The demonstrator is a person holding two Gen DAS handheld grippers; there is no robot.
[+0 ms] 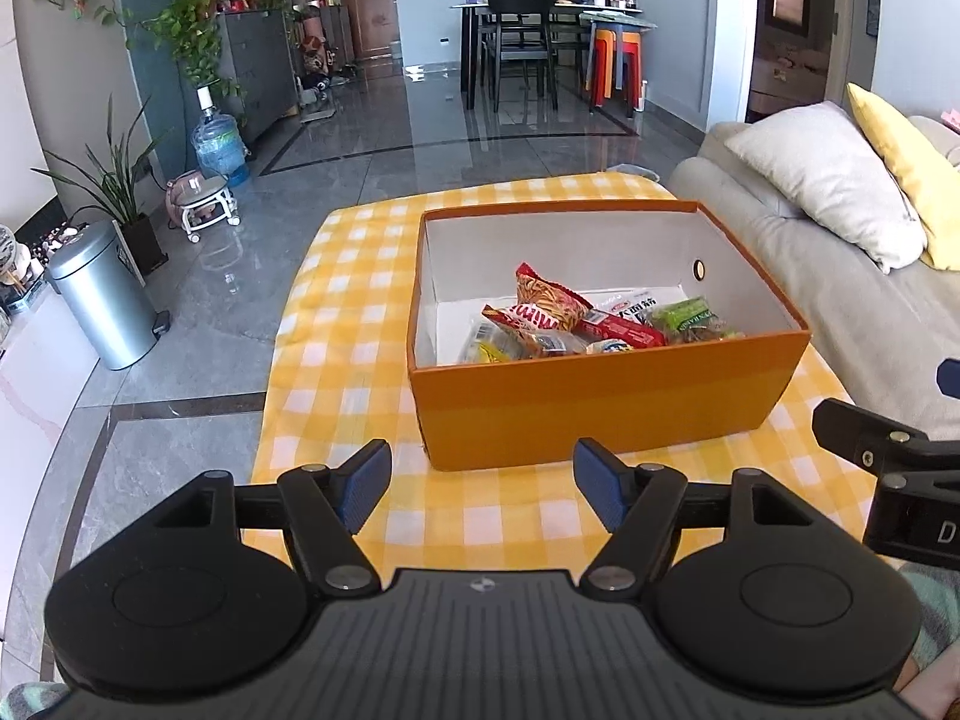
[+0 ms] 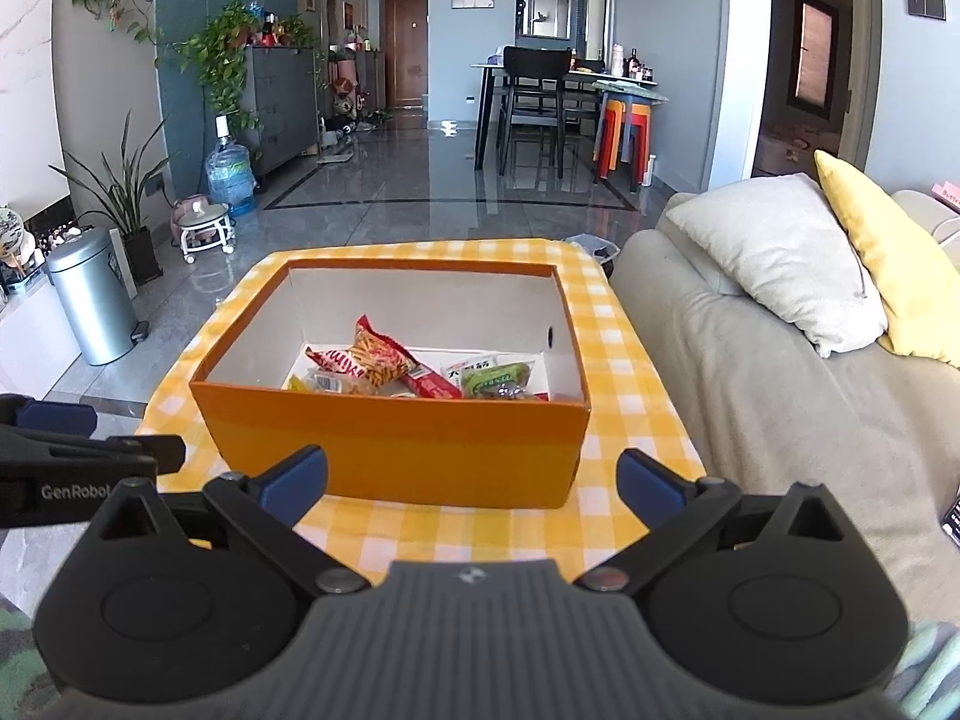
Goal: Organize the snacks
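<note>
Left claw (image 1: 480,489) open, empty; orange box (image 1: 600,396) long axis crosswise.

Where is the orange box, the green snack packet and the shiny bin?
orange box (image 2: 390,444): right wrist view, on its near outer wall.
green snack packet (image 2: 498,378): right wrist view, middle of the wrapper, inside the box.
shiny bin (image 1: 105,300): left wrist view, on its round metal side.

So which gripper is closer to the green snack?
Right. The right gripper faces the box squarely, with the green snack ahead on its right side. The left gripper sits by the box's left corner, farther off.
</note>
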